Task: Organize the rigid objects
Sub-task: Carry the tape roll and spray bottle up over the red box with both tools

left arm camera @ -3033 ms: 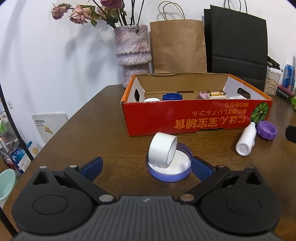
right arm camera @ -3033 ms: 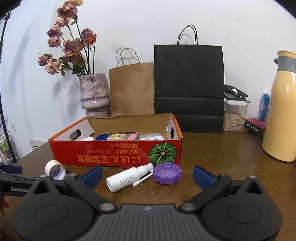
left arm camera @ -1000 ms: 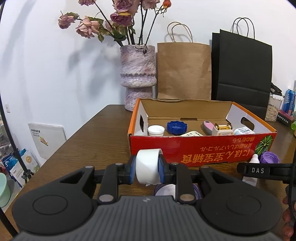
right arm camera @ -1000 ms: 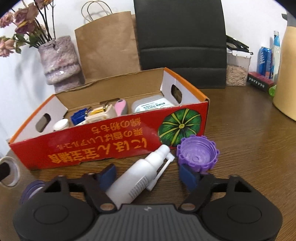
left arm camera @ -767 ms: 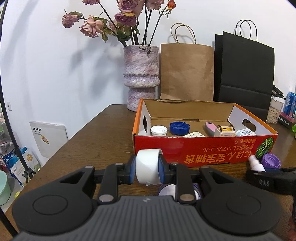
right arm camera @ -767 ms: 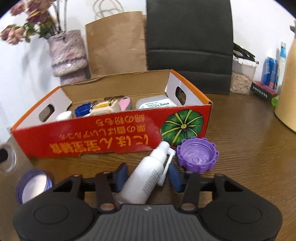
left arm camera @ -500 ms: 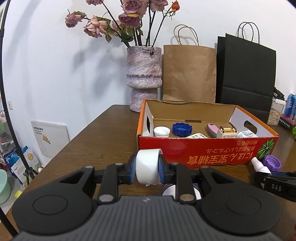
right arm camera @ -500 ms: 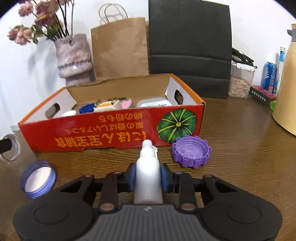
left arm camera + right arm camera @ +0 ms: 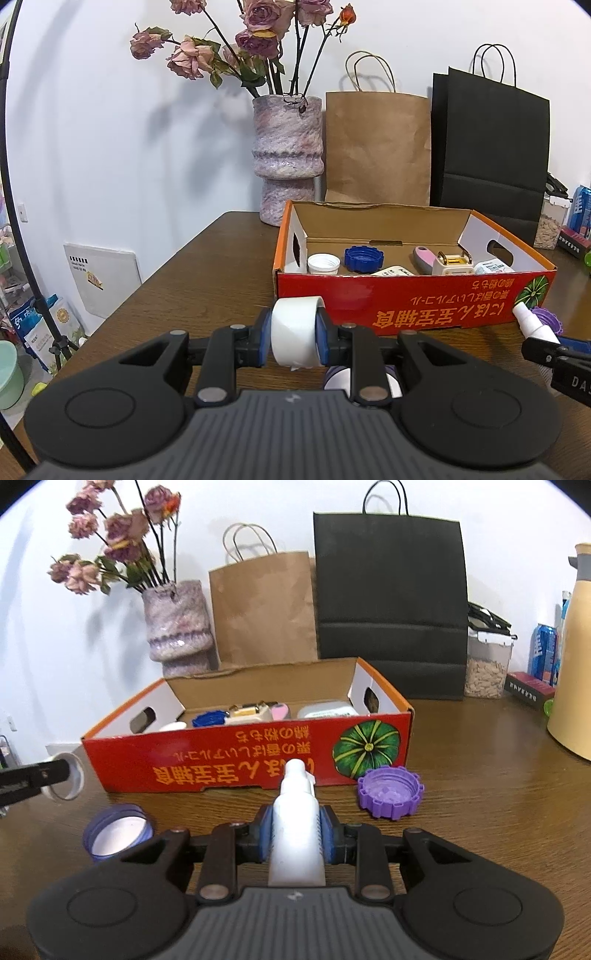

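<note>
A white tape roll [image 9: 293, 328] is pinched between the blue pads of my left gripper [image 9: 294, 338], held above the table just before the red cardboard box [image 9: 406, 306]. Below it lies a blue-purple lid [image 9: 338, 380], half hidden by the fingers. My right gripper [image 9: 297, 829] is shut on a white spray bottle [image 9: 295, 808] whose nozzle points at the box's front wall [image 9: 240, 764]. A purple ribbed lid [image 9: 389, 792] lies right of the bottle, and the blue-purple lid [image 9: 116, 830] left of it. The tape roll [image 9: 70, 775] shows at the far left.
The box holds a white cap [image 9: 324, 263], a blue cap [image 9: 364, 258], a pink item [image 9: 421, 255] and other small things. Behind it stand a vase of dried roses [image 9: 286, 162], a brown bag [image 9: 376, 147] and a black bag [image 9: 389, 602]. A cream jug [image 9: 576, 657] stands at the right.
The right gripper closed on the spray bottle, lifted it off the table and turned its nozzle toward the box. The left gripper picked the tape roll off the lid earlier and now holds it still.
</note>
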A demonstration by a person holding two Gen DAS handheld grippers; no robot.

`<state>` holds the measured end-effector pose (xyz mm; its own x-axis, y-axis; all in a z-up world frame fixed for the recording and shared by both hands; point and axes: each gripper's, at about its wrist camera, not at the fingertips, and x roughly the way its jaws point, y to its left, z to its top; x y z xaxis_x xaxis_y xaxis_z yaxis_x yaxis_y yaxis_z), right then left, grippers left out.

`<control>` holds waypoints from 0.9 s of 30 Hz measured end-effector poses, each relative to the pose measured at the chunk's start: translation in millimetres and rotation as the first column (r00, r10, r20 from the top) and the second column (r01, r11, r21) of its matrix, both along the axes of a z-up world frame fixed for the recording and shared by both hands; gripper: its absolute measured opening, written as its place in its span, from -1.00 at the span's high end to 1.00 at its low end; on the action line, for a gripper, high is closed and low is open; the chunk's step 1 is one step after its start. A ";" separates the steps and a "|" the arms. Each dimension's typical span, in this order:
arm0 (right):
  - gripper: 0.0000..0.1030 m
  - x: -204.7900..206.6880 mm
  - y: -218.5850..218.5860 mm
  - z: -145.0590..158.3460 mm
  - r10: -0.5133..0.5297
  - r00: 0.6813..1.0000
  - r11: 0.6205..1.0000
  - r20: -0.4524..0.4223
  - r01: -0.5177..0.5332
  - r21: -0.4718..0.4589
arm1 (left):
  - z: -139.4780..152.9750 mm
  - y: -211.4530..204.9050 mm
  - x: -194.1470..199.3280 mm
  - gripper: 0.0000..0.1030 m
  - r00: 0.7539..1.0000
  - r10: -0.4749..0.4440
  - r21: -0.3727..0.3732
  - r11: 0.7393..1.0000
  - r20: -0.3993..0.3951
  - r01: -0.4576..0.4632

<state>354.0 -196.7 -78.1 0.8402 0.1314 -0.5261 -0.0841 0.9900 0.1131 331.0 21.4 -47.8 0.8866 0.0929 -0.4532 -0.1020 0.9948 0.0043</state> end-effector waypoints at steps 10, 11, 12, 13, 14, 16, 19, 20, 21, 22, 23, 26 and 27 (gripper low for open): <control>0.49 -17.1 3.8 18.2 0.030 0.995 1.000 0.098 -0.031 0.004 | 18.1 -7.3 -10.9 0.52 0.999 -0.019 -0.018 1.000 0.038 0.019; 0.49 -17.6 4.0 20.1 0.033 0.994 0.999 0.106 -0.033 0.004 | 20.1 -7.7 -11.1 0.52 0.999 -0.019 -0.022 1.000 0.044 0.020; 0.49 -17.9 4.1 22.3 0.038 0.993 0.999 0.114 -0.038 0.004 | 21.9 -8.3 -10.9 0.52 0.999 -0.020 -0.027 0.999 0.047 0.021; 0.49 -17.9 4.4 24.1 0.041 0.992 0.999 0.122 -0.042 0.004 | 23.4 -8.8 -10.2 0.52 0.999 -0.021 -0.030 0.999 0.048 0.022; 0.49 -17.9 4.8 25.6 0.044 0.991 0.999 0.128 -0.045 0.004 | 24.7 -9.7 -9.0 0.52 0.999 -0.020 -0.029 0.999 0.048 0.022; 0.49 -16.7 5.0 28.7 0.052 0.989 0.999 0.141 -0.054 0.007 | 27.4 -11.7 -5.6 0.52 0.999 -0.015 -0.027 0.999 0.049 0.017; 0.49 -14.1 6.2 32.2 0.065 0.985 0.998 0.159 -0.066 0.004 | 30.6 -14.7 -0.9 0.52 0.998 -0.012 -0.027 1.000 0.054 0.013; 0.49 -12.9 6.5 33.1 0.067 0.984 0.998 0.164 -0.069 0.004 | 31.7 -15.6 0.8 0.52 0.998 -0.010 -0.027 1.000 0.056 0.012; 0.49 -11.5 6.7 34.5 0.070 0.983 0.997 0.171 -0.072 0.004 | 32.6 -16.7 1.5 0.52 0.998 -0.009 -0.027 1.000 0.059 0.011; 0.49 -10.1 7.0 35.7 0.072 0.982 0.997 0.177 -0.074 0.004 | 33.9 -18.0 3.8 0.52 0.998 -0.007 -0.028 1.000 0.062 0.008; 0.49 -8.7 6.9 36.8 0.073 0.981 0.997 0.181 -0.075 0.003 | 35.0 -18.9 5.3 0.52 0.998 -0.005 -0.029 1.000 0.065 0.007; 0.49 -3.0 6.4 40.0 0.073 0.978 0.997 0.198 -0.075 0.002 | 38.6 -22.4 10.3 0.52 0.997 -0.001 -0.035 0.999 0.077 0.004; 0.49 -0.5 5.7 41.2 0.071 0.976 0.997 0.204 -0.073 0.003 | 39.6 -23.4 12.0 0.52 0.997 0.001 -0.036 0.999 0.081 0.002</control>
